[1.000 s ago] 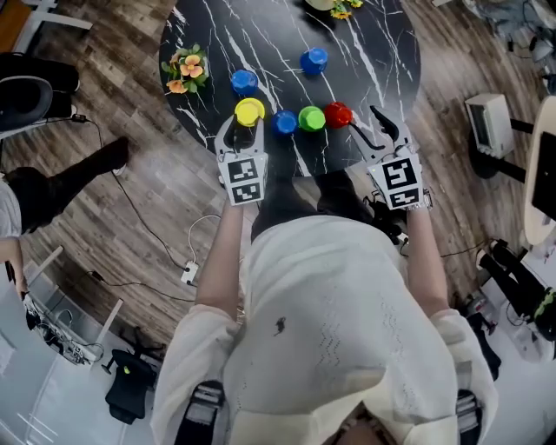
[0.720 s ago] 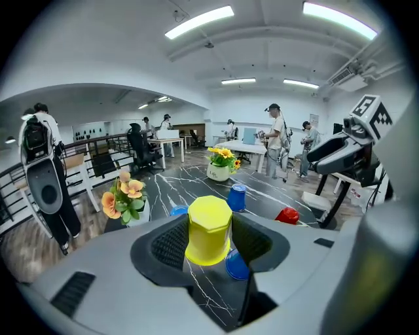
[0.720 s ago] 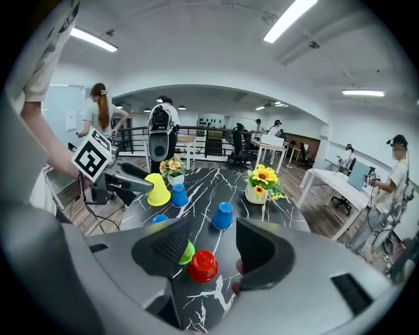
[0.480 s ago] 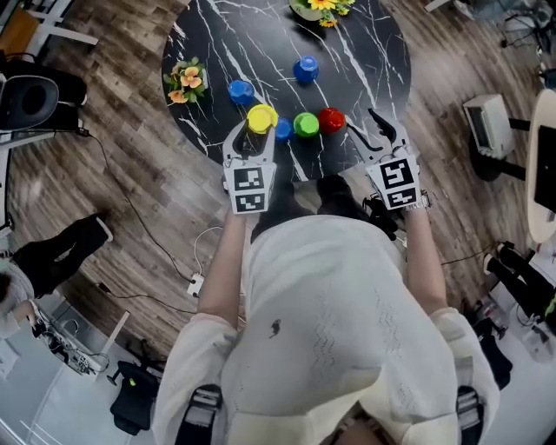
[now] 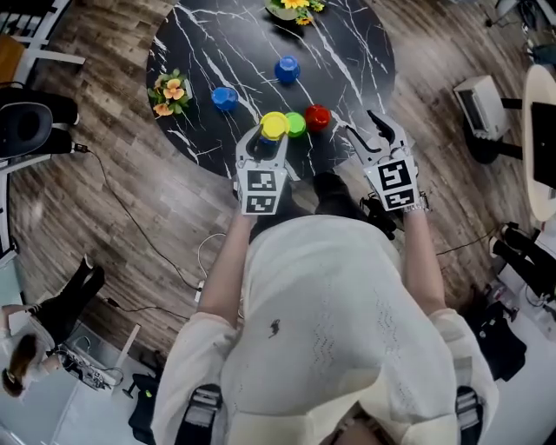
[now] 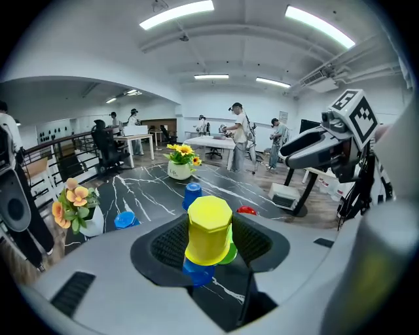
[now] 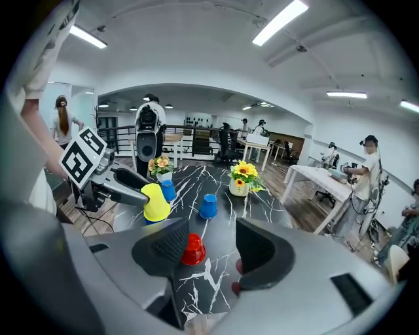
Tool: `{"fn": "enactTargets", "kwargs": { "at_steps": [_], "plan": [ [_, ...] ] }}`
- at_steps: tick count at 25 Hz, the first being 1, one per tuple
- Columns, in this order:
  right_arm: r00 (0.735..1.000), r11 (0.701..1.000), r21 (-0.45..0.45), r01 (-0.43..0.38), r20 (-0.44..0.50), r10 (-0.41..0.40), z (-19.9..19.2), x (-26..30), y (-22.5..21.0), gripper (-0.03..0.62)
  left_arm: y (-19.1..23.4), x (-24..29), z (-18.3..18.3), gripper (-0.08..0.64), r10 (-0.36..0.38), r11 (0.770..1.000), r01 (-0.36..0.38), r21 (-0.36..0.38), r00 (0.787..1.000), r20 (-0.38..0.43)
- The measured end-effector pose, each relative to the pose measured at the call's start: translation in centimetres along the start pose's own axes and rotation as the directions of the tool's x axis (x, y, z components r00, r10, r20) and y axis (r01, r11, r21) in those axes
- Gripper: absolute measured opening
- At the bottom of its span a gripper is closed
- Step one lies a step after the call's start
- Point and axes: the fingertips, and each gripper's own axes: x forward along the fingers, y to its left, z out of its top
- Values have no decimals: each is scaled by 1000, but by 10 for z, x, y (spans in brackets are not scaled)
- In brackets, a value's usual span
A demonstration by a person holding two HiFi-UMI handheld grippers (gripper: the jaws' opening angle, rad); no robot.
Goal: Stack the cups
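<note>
The left gripper [image 5: 268,142] has its fingers clamped on the yellow cup [image 6: 209,229], inverted, long axis upright, above a blue cup [image 6: 198,271] near the tabletop's [image 5: 226,35] near edge. The right gripper's [image 7: 213,252] fingers stand apart, empty.

- Hiding most of green cup [image 6: 228,252] behind yellow cup [image 6: 209,228] in left gripper view.
- Showing only blue cup's [image 6: 198,271] lower part under yellow cup there.
- Cutting flower pot [image 5: 289,9] at head view's top edge.
- Covering red cup's [image 7: 194,250] side with right gripper [image 7: 211,247] in its view.
</note>
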Motion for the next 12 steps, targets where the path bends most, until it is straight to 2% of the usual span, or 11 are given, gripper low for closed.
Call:
{"fn": "enactTargets", "kwargs": {
  "at_steps": [7, 12],
  "plan": [
    [999, 999, 18, 32, -16, -32, -17, -13, -9, 233, -15, 11, -10, 229, -29, 999, 30, 19, 999, -38],
    [999, 999, 20, 37, -24, -37, -24, -18, -12, 233, -17, 15, -12, 229, -18, 1000, 19, 16, 999, -42]
  ]
}}
